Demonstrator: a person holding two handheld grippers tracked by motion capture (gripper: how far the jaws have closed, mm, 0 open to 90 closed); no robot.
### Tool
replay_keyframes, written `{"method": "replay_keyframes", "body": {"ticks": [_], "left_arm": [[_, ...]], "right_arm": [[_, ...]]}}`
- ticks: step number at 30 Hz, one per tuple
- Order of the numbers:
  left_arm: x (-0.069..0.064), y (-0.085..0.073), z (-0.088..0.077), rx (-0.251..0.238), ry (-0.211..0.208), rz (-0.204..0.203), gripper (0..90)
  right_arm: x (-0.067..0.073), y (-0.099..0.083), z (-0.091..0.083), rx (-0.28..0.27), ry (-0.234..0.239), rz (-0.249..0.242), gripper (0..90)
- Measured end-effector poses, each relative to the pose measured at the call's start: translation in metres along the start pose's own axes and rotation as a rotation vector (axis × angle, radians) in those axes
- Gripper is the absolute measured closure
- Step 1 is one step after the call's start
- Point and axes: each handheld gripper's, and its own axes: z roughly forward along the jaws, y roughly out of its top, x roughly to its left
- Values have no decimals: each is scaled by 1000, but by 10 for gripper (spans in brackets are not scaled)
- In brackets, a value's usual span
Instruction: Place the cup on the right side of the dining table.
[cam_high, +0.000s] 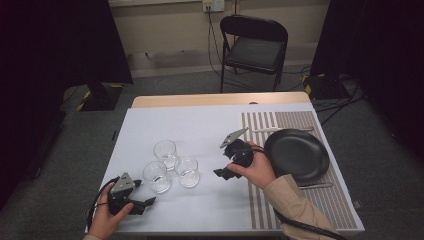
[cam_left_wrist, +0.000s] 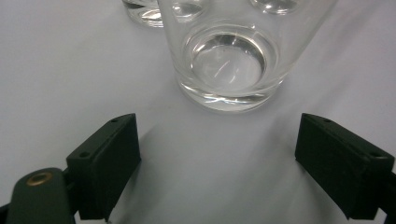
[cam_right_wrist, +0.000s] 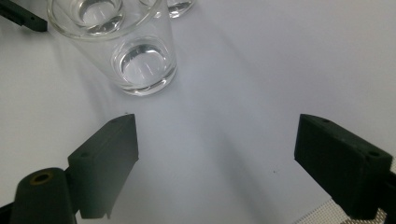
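Left gripper (cam_left_wrist: 219, 163), jaws spread wide, faces the nearest clear drinking glass (cam_left_wrist: 231, 60) just ahead between them, lined up as if to grasp. Right gripper (cam_right_wrist: 217, 163), jaws also spread, has another glass (cam_right_wrist: 140, 60) ahead, toward its left jaw. Farther right, a black plate (cam_high: 297, 155).

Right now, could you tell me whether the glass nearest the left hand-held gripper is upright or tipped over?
Upright. The nearest glass stands on its base on the white table, rim upward; the left hand-held gripper, jaws open, sits just short of it.
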Motion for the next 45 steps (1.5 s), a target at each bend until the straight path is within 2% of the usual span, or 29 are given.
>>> {"method": "replay_keyframes", "body": {"ticks": [32,45], "left_arm": [[0,0,0,0,0,0,131],[0,0,0,0,-1,0,131]], "right_arm": [[8,19,8,-8,11,-14,128],[11,26,13,7,11,-26,130]]}}
